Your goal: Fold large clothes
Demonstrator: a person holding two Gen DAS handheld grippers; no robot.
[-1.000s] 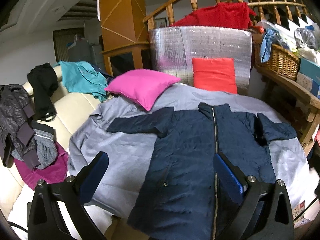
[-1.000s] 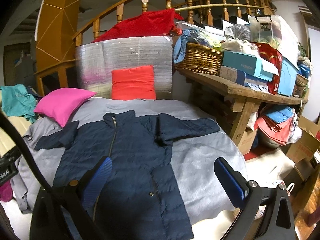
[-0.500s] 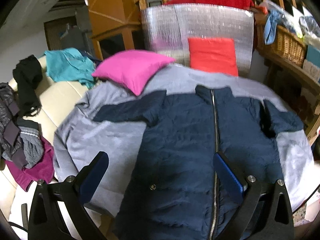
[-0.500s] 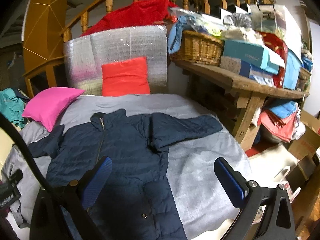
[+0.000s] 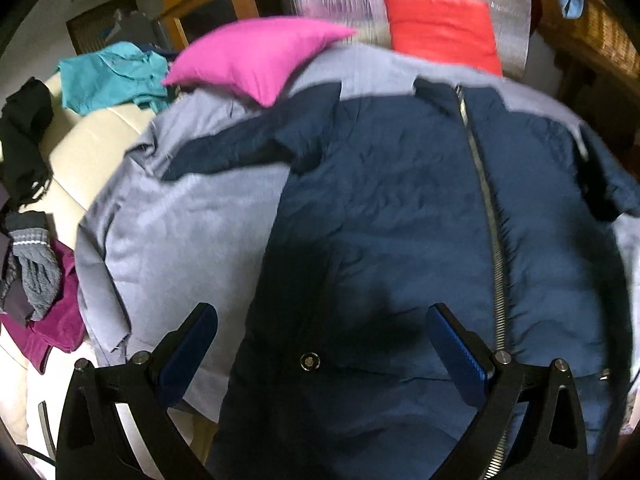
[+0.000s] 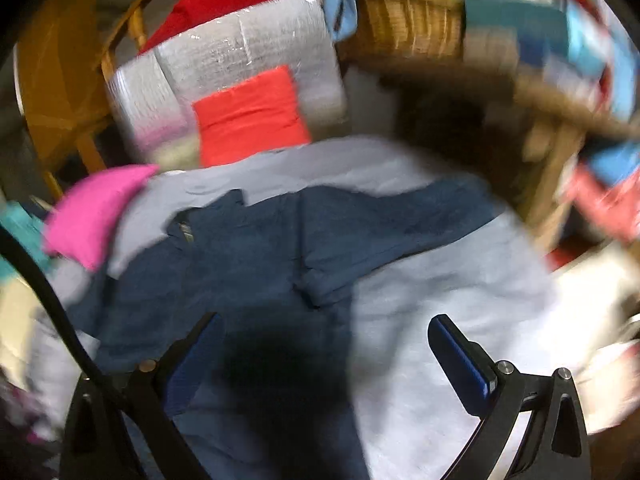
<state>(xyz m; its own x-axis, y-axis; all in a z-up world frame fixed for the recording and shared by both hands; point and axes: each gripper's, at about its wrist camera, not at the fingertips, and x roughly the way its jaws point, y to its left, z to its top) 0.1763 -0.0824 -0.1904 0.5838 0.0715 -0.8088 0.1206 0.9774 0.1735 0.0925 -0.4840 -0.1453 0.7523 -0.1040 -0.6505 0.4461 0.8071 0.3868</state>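
In the left wrist view, dark clothes [image 5: 24,136] and a teal garment [image 5: 116,76] lie at the far left on a cream sofa [image 5: 76,140]. A pink pillow [image 5: 256,60] sits upper centre, a red pillow [image 5: 444,32] to its right. A navy jacket [image 5: 400,216] lies spread flat, zipped, on a grey sheet [image 5: 180,240], filling the centre and right. The left gripper [image 5: 322,344] hovers over its lower half, fingers wide apart, holding nothing. In the blurred right wrist view, the right gripper [image 6: 326,354] is likewise spread and empty above the jacket's hem.

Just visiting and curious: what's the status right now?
Left gripper open, right gripper open, both empty. Navy jacket flat, unfolded on grey sheet. Pink pillow near sleeve.
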